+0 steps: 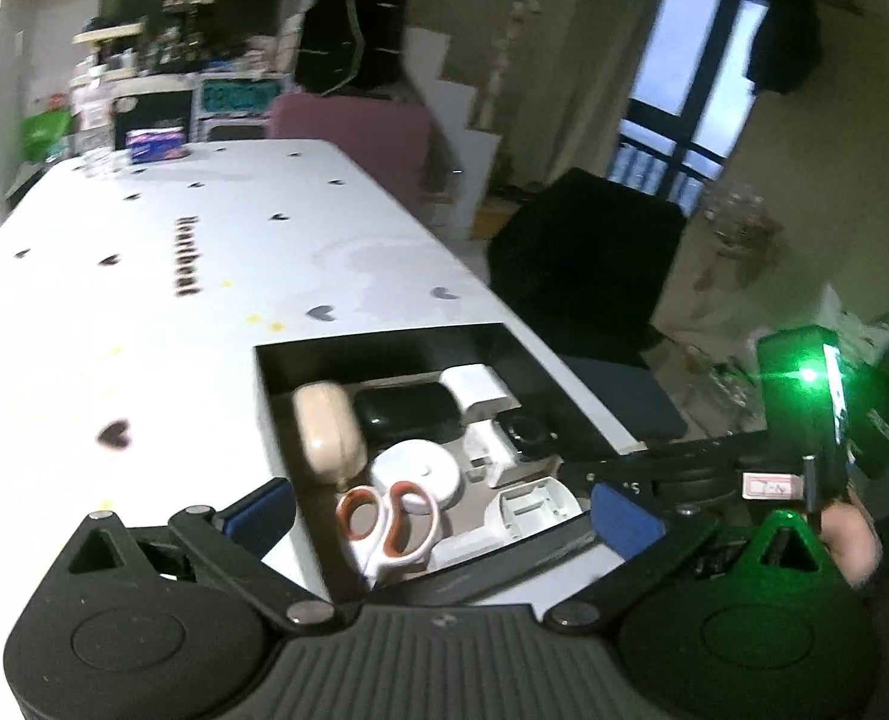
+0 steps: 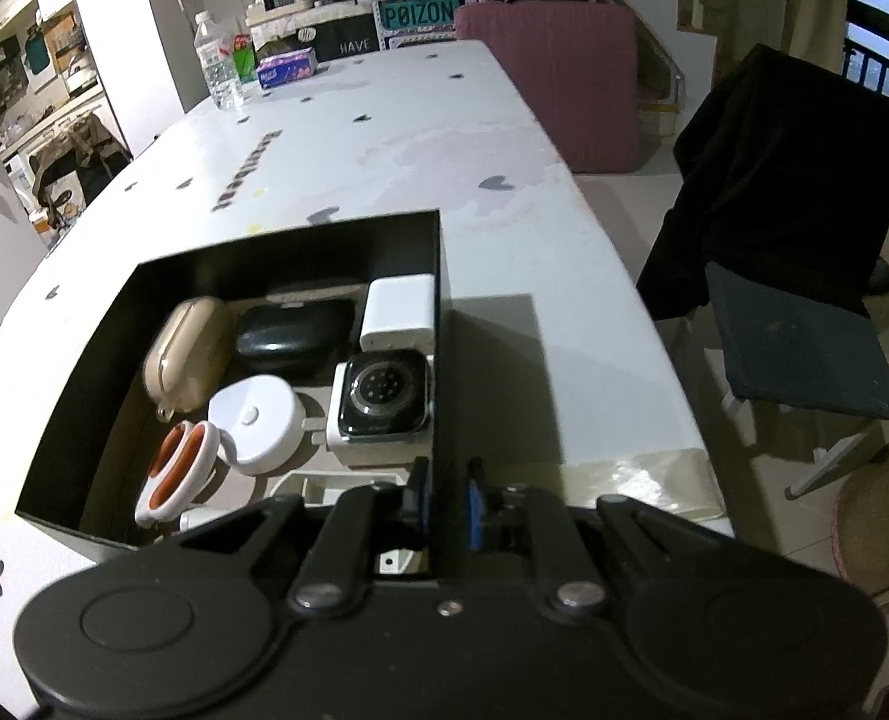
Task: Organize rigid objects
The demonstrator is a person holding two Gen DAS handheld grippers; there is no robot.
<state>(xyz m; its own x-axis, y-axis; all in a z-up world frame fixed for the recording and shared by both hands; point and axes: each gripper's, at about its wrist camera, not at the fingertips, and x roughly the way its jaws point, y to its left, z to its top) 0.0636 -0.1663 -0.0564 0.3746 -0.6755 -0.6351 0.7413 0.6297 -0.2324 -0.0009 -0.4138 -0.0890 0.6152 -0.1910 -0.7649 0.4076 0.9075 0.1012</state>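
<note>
Scissors with white blades and orange-lined loop handles, lying in the near left corner of an open black cardboard box on a white table printed with small dark hearts. Handles toward 12 o'clock in the left wrist view, blades running back toward 6 o'clock, so the long axis falls roughly in line with the left gripper. Seen directly ahead of that gripper, between its blue-padded fingers, which stand spread to their widest with nothing between them.

Packed around the scissors: a round white puck-shaped case touching the handles at 1 o'clock, a beige rounded earbud case at 11 o'clock, a glossy black oval case beyond it, a white block charger at the far wall, and a square-faced smartwatch on a white stand against the right wall.

Right gripper at the box's near right corner, jaws nearly together and straddling the thin black side wall; whether the pads press it cannot be told. Scissors at about 9 o'clock from it, across the box.

Left gripper judged the nearer and better aligned for any further handling of the scissors.
</note>
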